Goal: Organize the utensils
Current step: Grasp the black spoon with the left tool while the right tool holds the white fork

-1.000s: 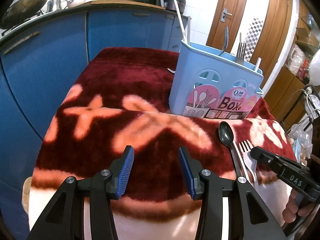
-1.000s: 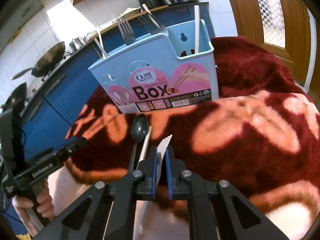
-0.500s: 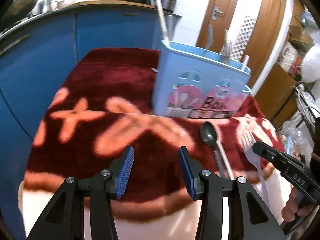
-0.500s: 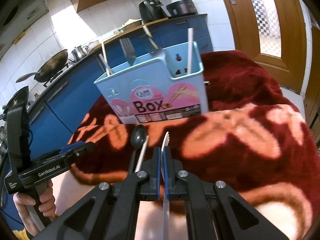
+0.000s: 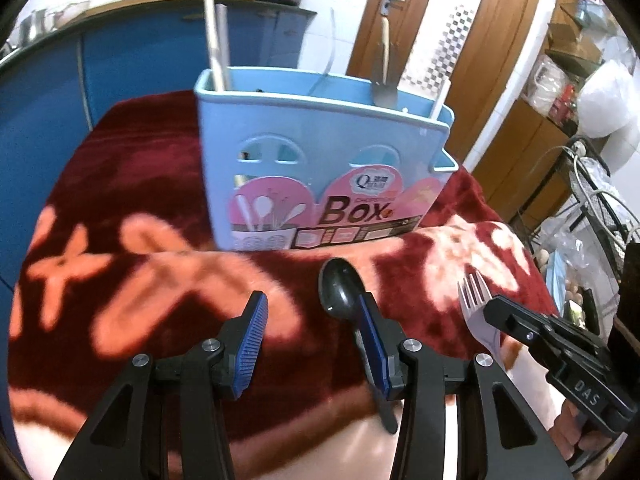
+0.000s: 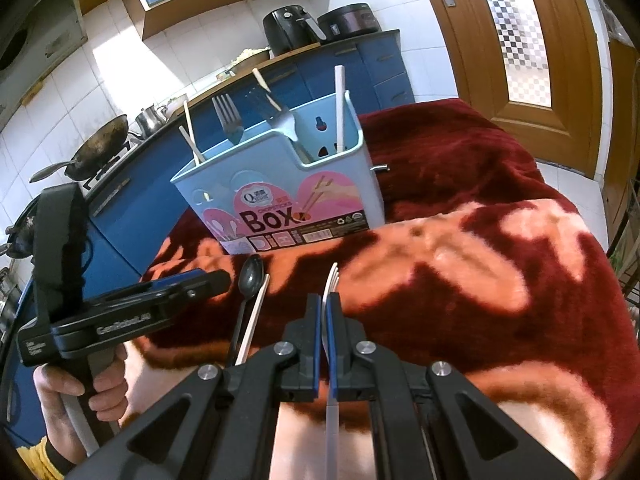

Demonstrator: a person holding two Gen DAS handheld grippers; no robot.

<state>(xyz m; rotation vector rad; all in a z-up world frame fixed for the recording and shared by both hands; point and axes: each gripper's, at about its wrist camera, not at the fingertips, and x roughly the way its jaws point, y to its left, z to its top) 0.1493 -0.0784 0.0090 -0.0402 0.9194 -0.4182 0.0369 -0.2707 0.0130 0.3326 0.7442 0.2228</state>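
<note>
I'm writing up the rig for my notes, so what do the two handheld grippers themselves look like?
Both are matte black plastic with pistol-style handles. Each carries two black fingers joined by silver screws and faced with ribbed blue pads. The left gripper bears white "GenRobot.AI" lettering and a black strap on its upright rear block. The right gripper shows white "DAS" lettering. A yellow sleeve edge shows.

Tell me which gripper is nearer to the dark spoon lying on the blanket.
Left. The left gripper hangs open right over the dark spoon, one finger crossing its handle. The right gripper is off to the side of it, shut on the fork.
</note>
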